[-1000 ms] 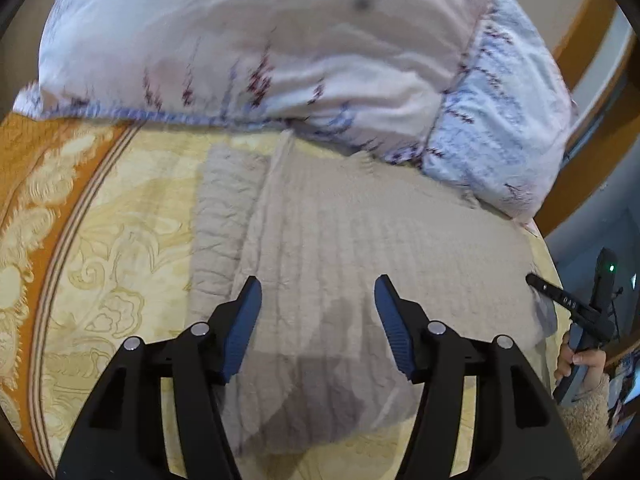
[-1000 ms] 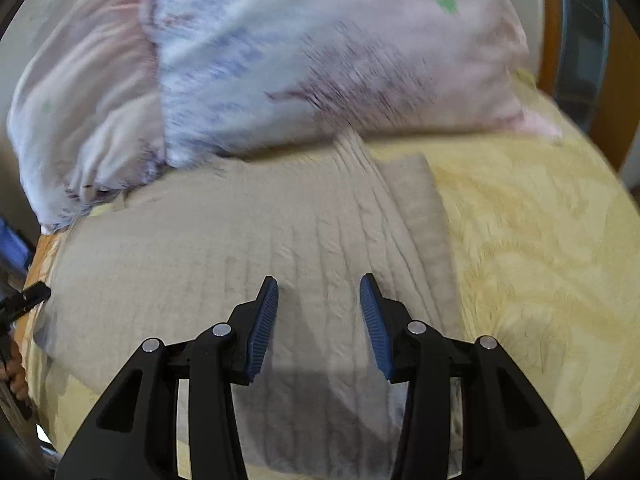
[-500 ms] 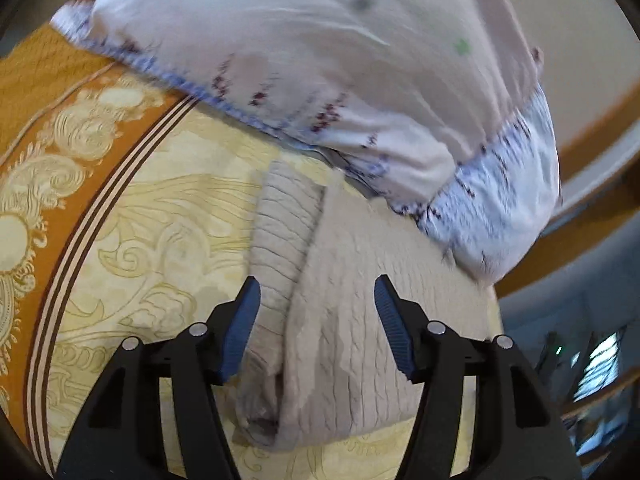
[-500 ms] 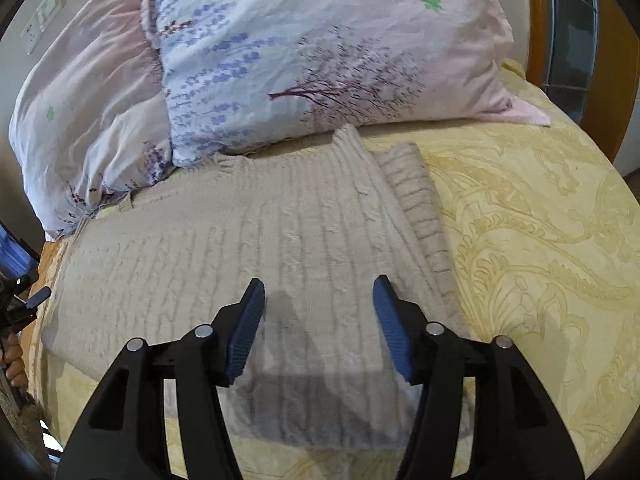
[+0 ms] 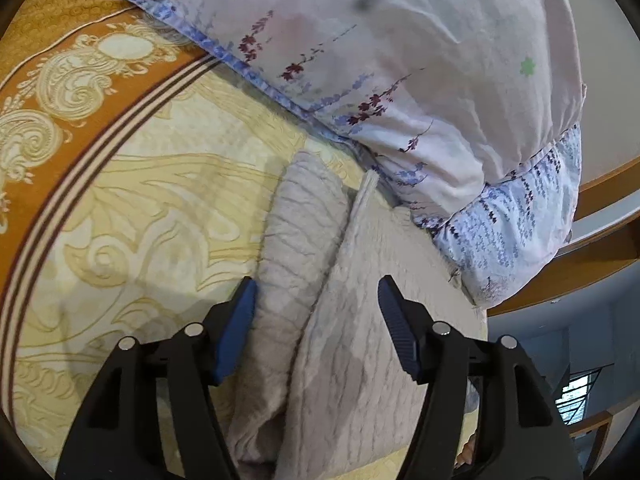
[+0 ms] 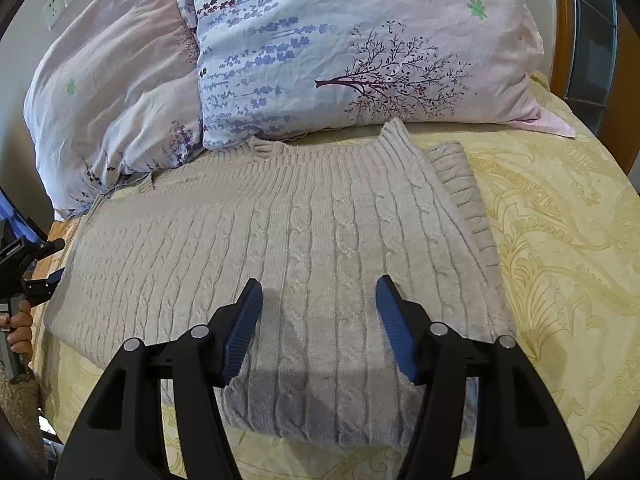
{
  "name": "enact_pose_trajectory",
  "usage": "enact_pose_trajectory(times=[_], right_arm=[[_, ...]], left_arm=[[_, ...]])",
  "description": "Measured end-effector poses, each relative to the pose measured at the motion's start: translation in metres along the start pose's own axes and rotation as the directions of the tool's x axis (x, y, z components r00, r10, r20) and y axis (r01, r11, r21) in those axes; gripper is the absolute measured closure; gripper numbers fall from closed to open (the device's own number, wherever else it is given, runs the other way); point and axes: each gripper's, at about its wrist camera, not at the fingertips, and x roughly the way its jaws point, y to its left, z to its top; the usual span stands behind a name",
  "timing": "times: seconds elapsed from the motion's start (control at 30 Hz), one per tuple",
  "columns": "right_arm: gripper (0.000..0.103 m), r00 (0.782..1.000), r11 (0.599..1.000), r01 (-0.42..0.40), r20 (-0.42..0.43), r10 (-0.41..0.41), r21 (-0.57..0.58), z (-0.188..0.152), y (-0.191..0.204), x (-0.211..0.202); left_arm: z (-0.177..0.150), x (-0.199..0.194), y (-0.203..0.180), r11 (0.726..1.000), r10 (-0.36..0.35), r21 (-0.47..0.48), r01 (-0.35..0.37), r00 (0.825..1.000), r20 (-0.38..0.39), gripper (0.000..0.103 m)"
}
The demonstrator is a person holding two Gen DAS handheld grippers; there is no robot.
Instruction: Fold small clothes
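No legible text, label, brand, number or sign appears in either view. The pillows [image 6: 360, 60] carry only printed motifs of a tree, lavender sprigs and green clovers; the bedspread [image 5: 100, 208] bears scroll ornament; the knitted sweater [image 6: 288, 240] shows cable patterning and no tag.
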Motion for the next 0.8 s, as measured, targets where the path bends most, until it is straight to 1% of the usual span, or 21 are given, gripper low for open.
enact_pose_trajectory(times=[0.1,0.17,0.23,0.27,0.33,0.4,0.47,0.57,0.63,0.8], right_arm=[[0.041,1.000,1.000,-0.004,0.000,0.004,-0.002,0.000,0.000,0.000],[0.040,1.000,1.000,-0.007,0.001,0.007,-0.003,-0.001,0.000,0.000],[0.039,1.000,1.000,-0.008,0.001,0.008,-0.006,-0.001,0.001,0.001],[0.036,1.000,1.000,-0.017,0.002,0.017,-0.008,-0.002,0.001,0.002],[0.035,1.000,1.000,-0.014,0.005,0.014,-0.012,-0.002,0.002,0.002],[0.035,1.000,1.000,-0.015,0.007,0.015,-0.017,-0.002,0.003,0.002],[0.035,1.000,1.000,-0.022,0.009,0.022,-0.014,-0.002,0.002,0.002],[0.035,0.999,0.999,-0.040,0.017,0.040,-0.003,-0.001,-0.002,0.001],[0.035,0.999,0.999,-0.047,0.022,0.046,0.002,0.000,-0.003,0.000],[0.035,0.997,0.998,-0.064,0.043,0.063,0.016,0.001,-0.006,-0.005]], left_arm=[[0.001,0.004,-0.003,1.000,-0.001,-0.002,0.001,1.000,0.008,0.041],[0.002,0.008,-0.005,1.000,-0.002,-0.007,0.002,1.000,0.006,0.049],[0.001,0.012,-0.006,1.000,0.000,-0.009,0.000,1.000,0.006,0.053],[0.001,0.013,-0.008,1.000,0.000,-0.010,0.000,1.000,0.008,0.054],[0.001,0.015,-0.009,1.000,0.002,-0.012,-0.002,1.000,0.006,0.057],[0.001,0.017,-0.010,1.000,0.002,-0.018,-0.002,1.000,0.001,0.067],[0.000,0.018,-0.010,0.999,-0.007,-0.033,0.007,1.000,-0.002,0.080],[0.000,0.012,-0.018,0.998,-0.037,-0.041,0.037,0.999,0.015,0.085],[0.000,0.006,-0.029,0.998,-0.062,-0.026,0.063,0.998,0.032,0.086],[0.000,0.000,-0.074,0.988,-0.151,0.026,0.150,0.987,0.049,0.088]])
